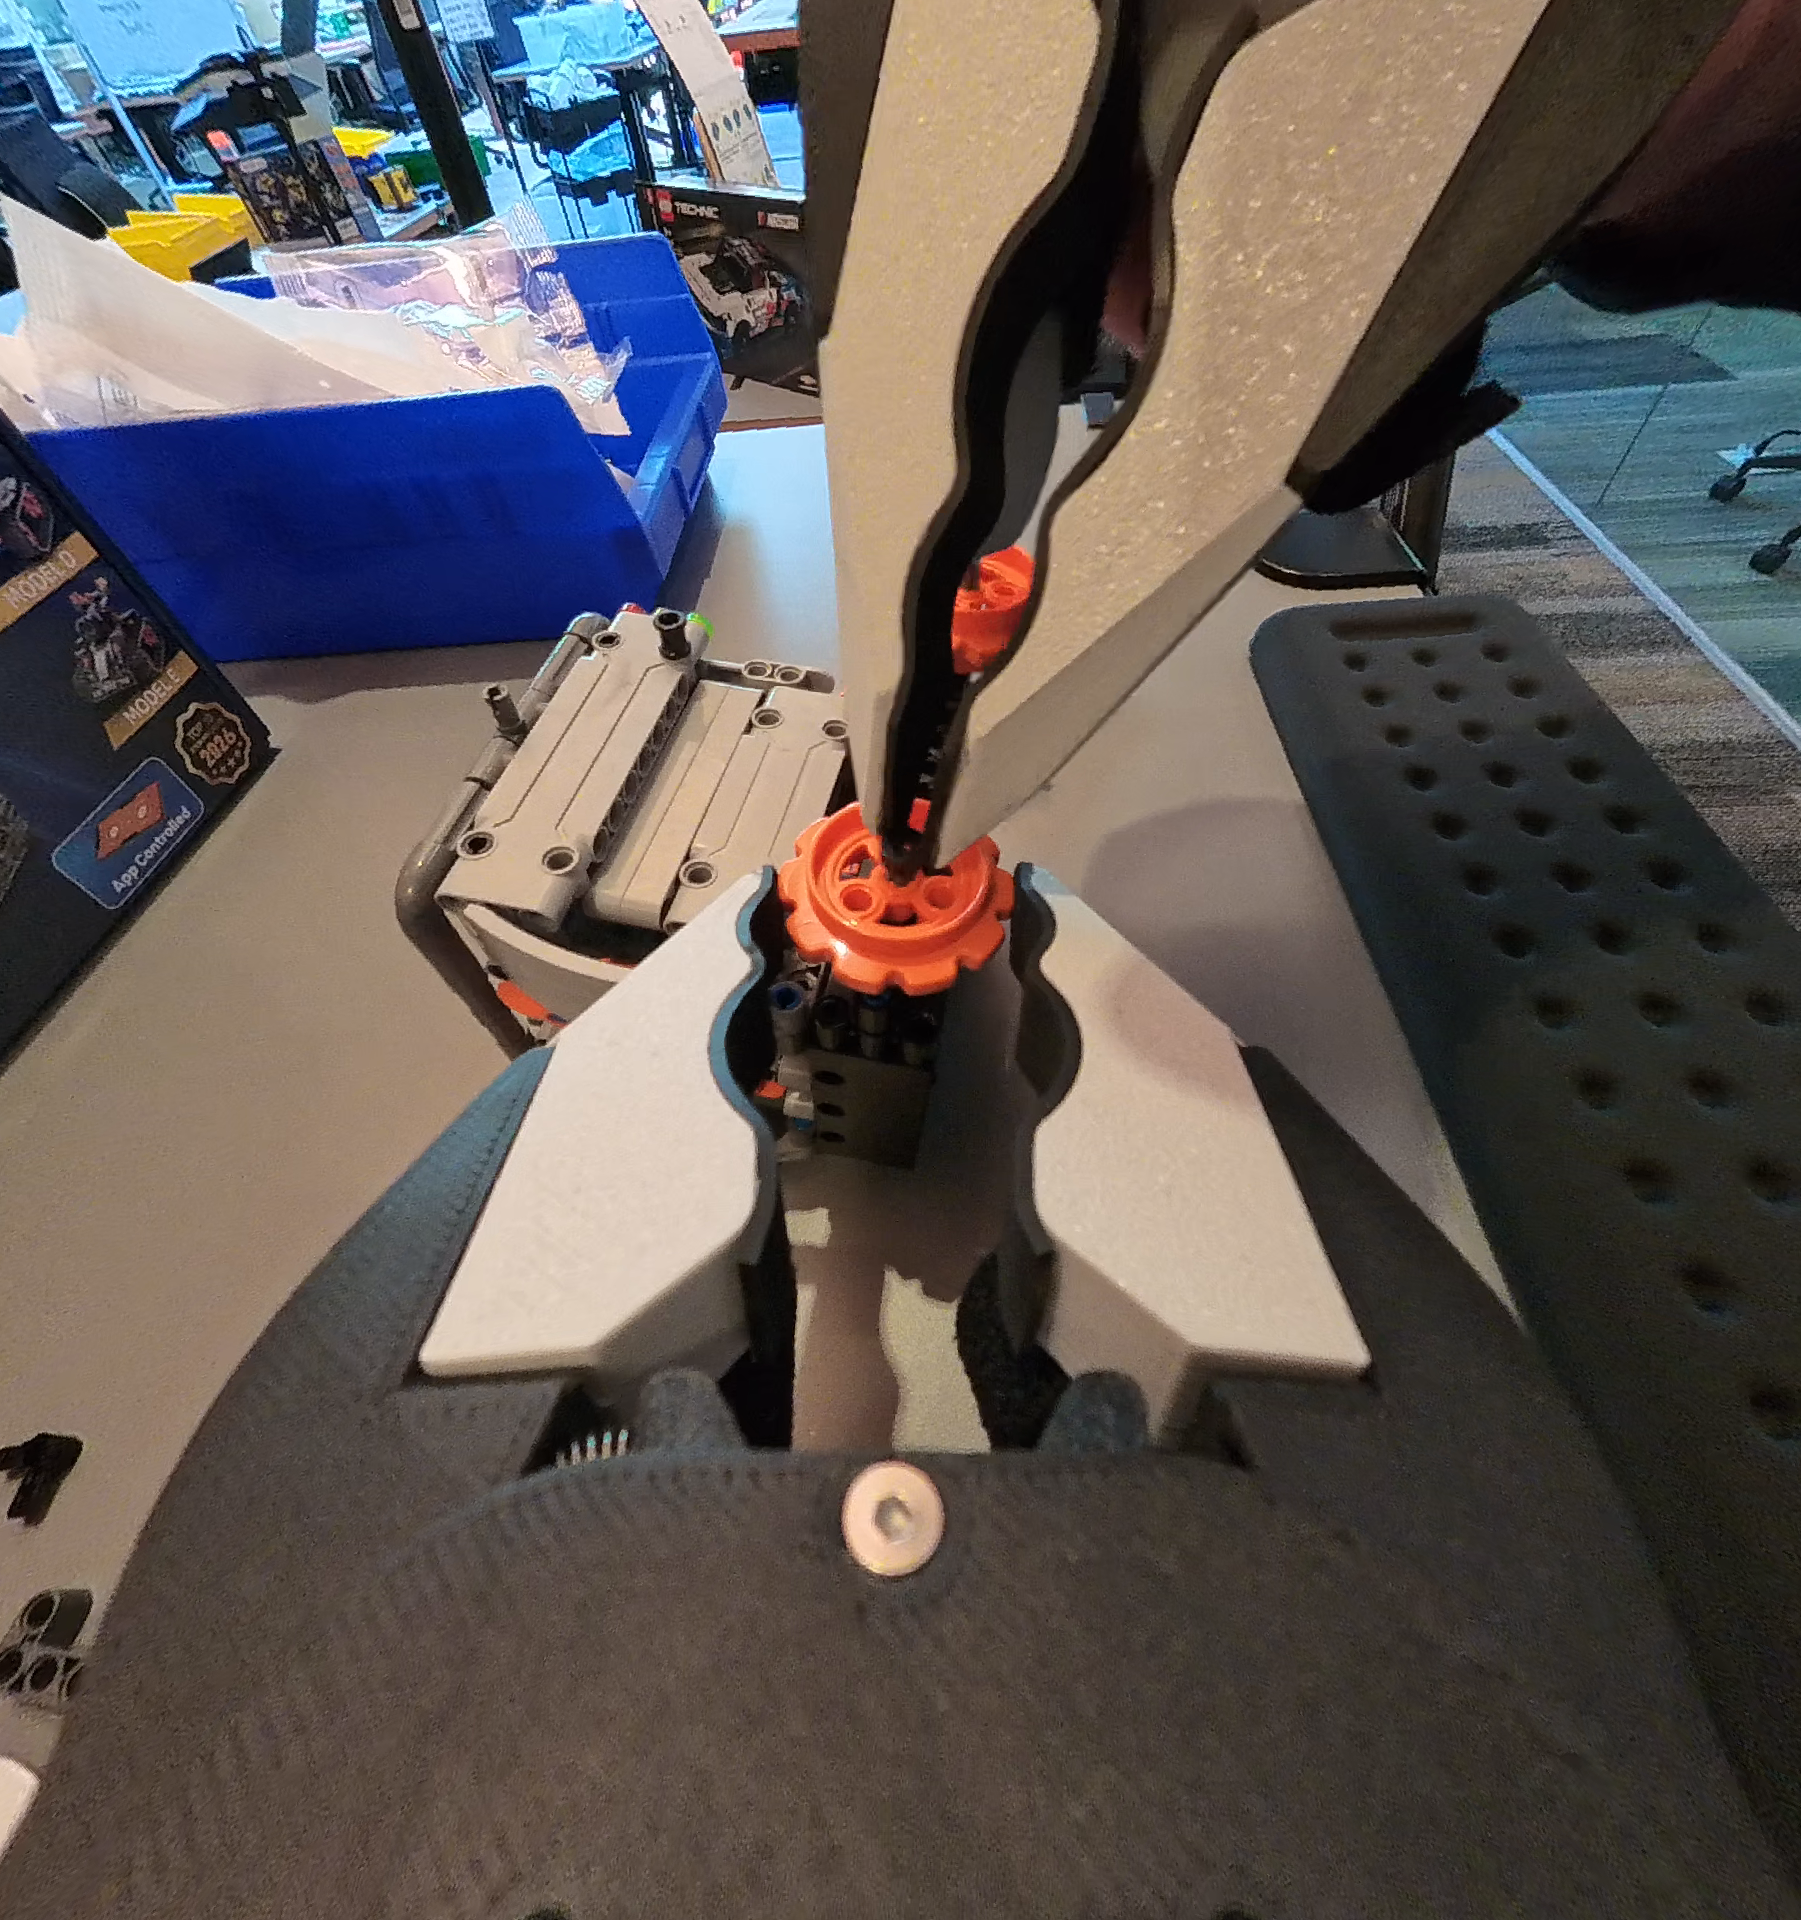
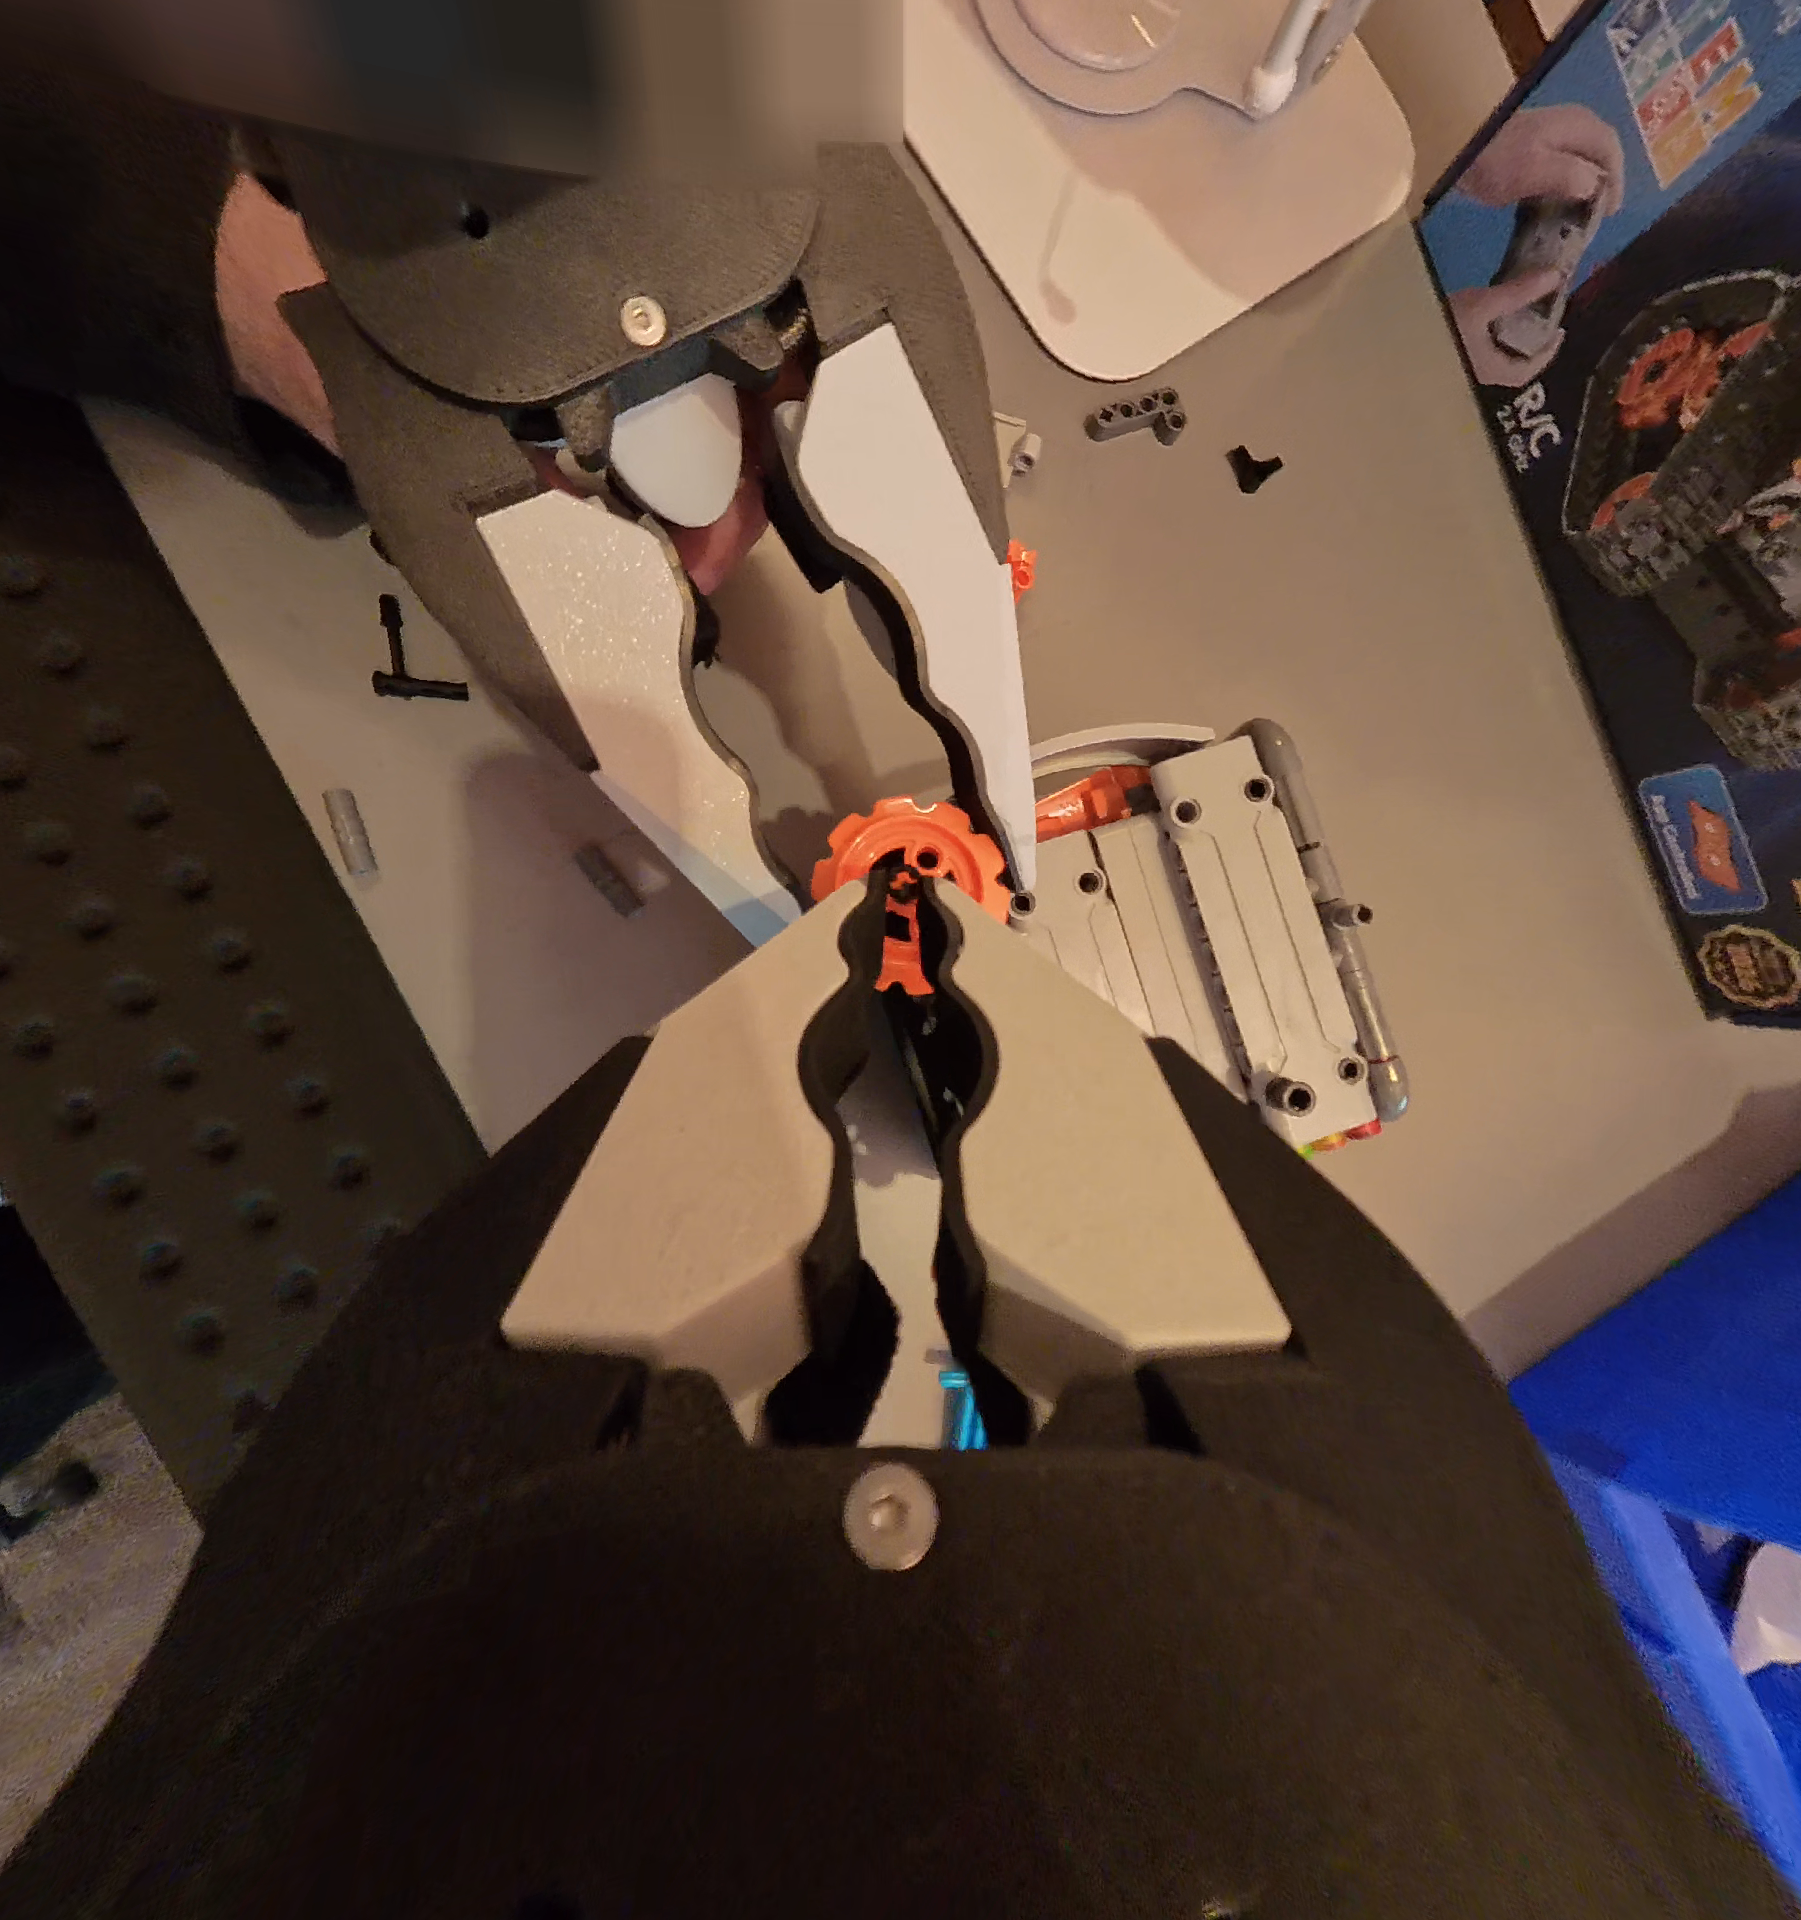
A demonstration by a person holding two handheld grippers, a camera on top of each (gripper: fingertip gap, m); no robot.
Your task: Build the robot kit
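Note:
An orange toothed wheel (image 1: pixel 891 925) sits on top of a small black block assembly (image 1: pixel 865 1091). My left gripper (image 1: pixel 893 885) is closed around this assembly, with a finger on each side of the wheel. My right gripper (image 2: pixel 901 883) comes down from above, also seen in the left wrist view (image 1: pixel 906 847). It is shut on a small black pin (image 2: pixel 904 881) whose tip is at a hole in the wheel (image 2: pixel 937 852). The left gripper's fingers (image 2: pixel 979 727) reach in from the top of the right wrist view.
A grey panelled model (image 1: pixel 647 769) (image 2: pixel 1218 914) lies just beside the wheel. Behind it are a second orange wheel (image 1: pixel 989 613), a blue bin (image 1: pixel 356 520) of bags and a printed box (image 2: pixel 1706 520). A black perforated pad (image 1: pixel 1550 935) runs along one side. Small loose parts (image 2: pixel 1135 416) lie scattered. The tips of both grippers are at nearly the same place.

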